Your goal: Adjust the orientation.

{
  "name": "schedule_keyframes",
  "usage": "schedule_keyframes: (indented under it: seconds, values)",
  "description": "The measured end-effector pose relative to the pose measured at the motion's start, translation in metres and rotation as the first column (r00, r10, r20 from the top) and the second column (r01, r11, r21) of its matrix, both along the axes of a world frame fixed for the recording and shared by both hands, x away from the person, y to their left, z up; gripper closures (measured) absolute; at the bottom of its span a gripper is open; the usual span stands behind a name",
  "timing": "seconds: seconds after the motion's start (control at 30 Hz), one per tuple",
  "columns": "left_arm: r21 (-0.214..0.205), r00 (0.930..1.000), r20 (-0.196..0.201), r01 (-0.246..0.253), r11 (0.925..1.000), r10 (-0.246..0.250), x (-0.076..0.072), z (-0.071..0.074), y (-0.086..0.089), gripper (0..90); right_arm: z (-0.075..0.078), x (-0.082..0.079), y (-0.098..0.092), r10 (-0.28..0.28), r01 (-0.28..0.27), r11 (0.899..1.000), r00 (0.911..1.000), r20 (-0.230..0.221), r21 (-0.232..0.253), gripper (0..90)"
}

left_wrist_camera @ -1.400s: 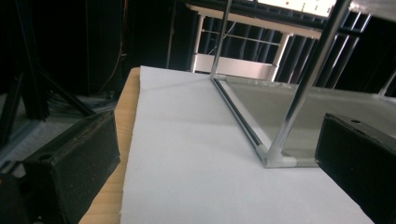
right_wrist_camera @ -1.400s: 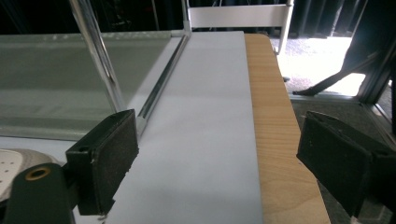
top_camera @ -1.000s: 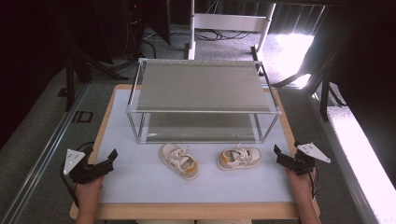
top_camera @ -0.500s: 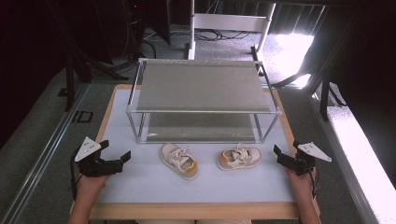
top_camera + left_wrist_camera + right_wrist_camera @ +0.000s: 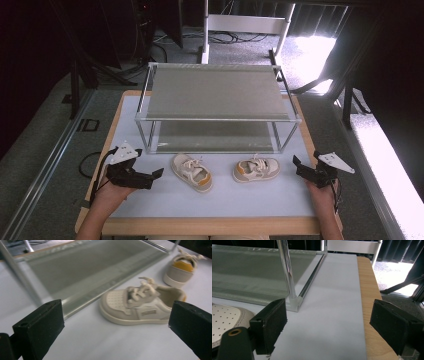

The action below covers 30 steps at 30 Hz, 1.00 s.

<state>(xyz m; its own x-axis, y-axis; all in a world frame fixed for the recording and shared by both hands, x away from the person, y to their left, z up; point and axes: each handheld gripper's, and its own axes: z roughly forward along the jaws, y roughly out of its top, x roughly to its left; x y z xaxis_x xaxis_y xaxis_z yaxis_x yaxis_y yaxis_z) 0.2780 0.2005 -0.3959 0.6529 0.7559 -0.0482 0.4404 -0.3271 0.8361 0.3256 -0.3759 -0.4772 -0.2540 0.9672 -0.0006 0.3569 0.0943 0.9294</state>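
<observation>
— Tool on the left point(image 5: 150, 176) has its jaws spread wide and is holding nothing. It hovers low over the surface point(image 5: 225, 200), pointing at the nearer shoe.

— Which shoe is that?

— Left shoe point(image 5: 192, 172), the cream one with an orange lining. It lies on the white mat just in front of the rack point(image 5: 217, 92), toe angled up and to the left from where I stand. In the left gripper view it sits between the two black jaws but farther off, laces loose on top point(image 5: 142, 306).

— And the other one?

— Right shoe point(image 5: 256, 170) lies beside it, a gap between them, toe pointing toward the right side. Its heel shows in the left gripper view point(image 5: 182, 271).

— What about the right hand?

— Right tool point(image 5: 300, 167) is also open, gripping nothing, just beyond the right shoe's toe and not touching it. In its own view the perforated toe point(image 5: 227, 320) peeks in beside the left jaw, with the rack's corner post point(image 5: 287, 275) ahead.

— Anything on the rack?

— Both grey shelves look bare.
</observation>
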Motion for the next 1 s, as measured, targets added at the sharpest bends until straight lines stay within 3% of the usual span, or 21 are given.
schedule_keyframes:
  seconds: [0.17,0.37,0.6,0.7,1.0]
  values:
    - [0.048,0.9977,-0.028,0.063,0.9969,-0.062,0.001,0.001,-0.019,0.0,0.000,0.000,0.000,0.002,-0.002,1.000,1.0000,0.000,0.002,13.6]
    - [0.097,0.9896,-0.079,0.127,0.9871,-0.120,0.005,-0.001,-0.039,0.0,0.000,0.000,0.000,0.006,-0.006,1.000,1.0000,-0.001,0.002,13.7]
    - [0.143,0.9735,-0.134,0.204,0.9684,-0.185,0.008,-0.003,-0.060,0.0,0.000,0.000,0.000,0.009,-0.009,1.000,1.0000,-0.002,-0.002,13.8]
    - [0.151,0.9695,-0.140,0.222,0.9633,-0.201,0.007,-0.003,-0.067,0.0,0.000,0.000,0.000,0.010,-0.010,1.000,0.9999,-0.002,-0.002,14.0]
    - [0.165,0.9467,-0.170,0.301,0.9392,-0.274,0.009,-0.007,-0.098,0.0,0.000,0.000,0.000,0.013,-0.013,1.000,0.9999,-0.001,-0.006,14.1]
